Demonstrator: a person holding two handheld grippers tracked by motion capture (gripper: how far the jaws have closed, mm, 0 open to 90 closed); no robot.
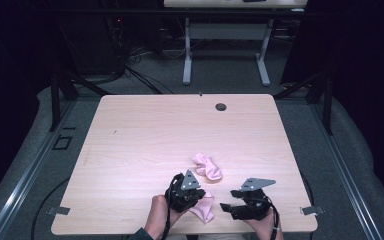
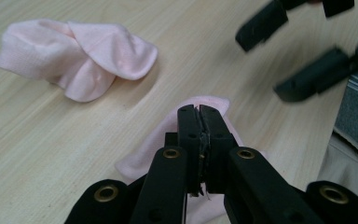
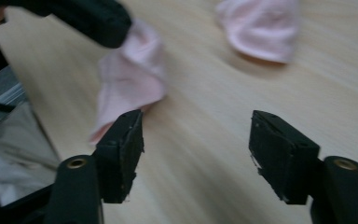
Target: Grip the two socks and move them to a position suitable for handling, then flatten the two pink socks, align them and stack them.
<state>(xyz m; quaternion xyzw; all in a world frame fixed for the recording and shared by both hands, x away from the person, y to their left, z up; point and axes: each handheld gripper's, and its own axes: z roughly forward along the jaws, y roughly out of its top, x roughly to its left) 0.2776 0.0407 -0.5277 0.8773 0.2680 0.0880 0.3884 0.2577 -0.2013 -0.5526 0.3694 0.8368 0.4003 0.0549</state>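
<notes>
Pink sock lies pinched in left hand-held gripper.

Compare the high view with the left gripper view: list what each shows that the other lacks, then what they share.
High view alone: the whole table with its round hole, the grey floor, a second desk's legs behind, and both hands, such as the left hand.

Left gripper view alone: the left gripper up close, jaws pressed together over the near pink sock, and the cloth's weave.

Shared: the near sock, the crumpled far pink sock lying apart, and the right gripper with jaws spread.
</notes>
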